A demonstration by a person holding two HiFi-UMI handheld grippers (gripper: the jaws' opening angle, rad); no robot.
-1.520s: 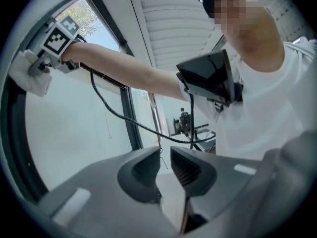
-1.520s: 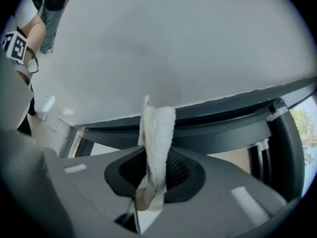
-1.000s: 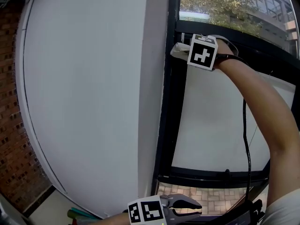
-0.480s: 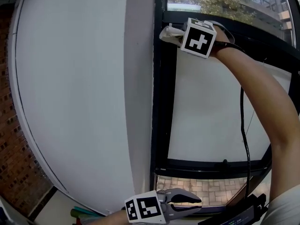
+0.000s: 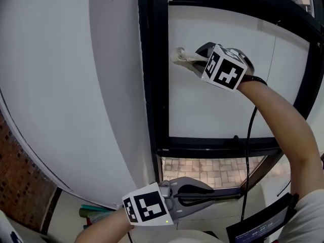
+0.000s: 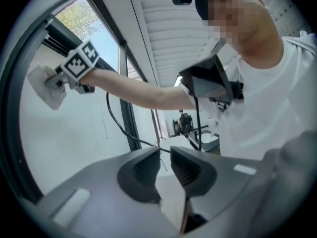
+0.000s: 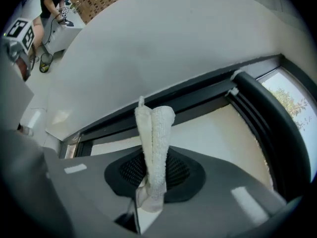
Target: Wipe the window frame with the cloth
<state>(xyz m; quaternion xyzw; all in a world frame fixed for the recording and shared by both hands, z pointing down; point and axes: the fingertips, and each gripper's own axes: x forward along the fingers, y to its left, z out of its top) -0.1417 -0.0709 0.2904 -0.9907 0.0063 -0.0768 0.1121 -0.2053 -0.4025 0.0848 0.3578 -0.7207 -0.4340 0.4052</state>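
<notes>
With my right gripper (image 5: 191,61) clamped on the cloth (image 5: 180,56) just right of the frame (image 5: 152,85) upright, I'd press it flush and drag slowly, left gripper (image 5: 211,192) idling below the frame, jaws barely apart, empty.

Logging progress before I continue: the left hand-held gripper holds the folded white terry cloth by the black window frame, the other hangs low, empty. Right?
No: the right hand-held gripper holds the folded white terry cloth by the black window frame, as the right gripper view shows; the left hand-held gripper hangs low, empty.
</notes>
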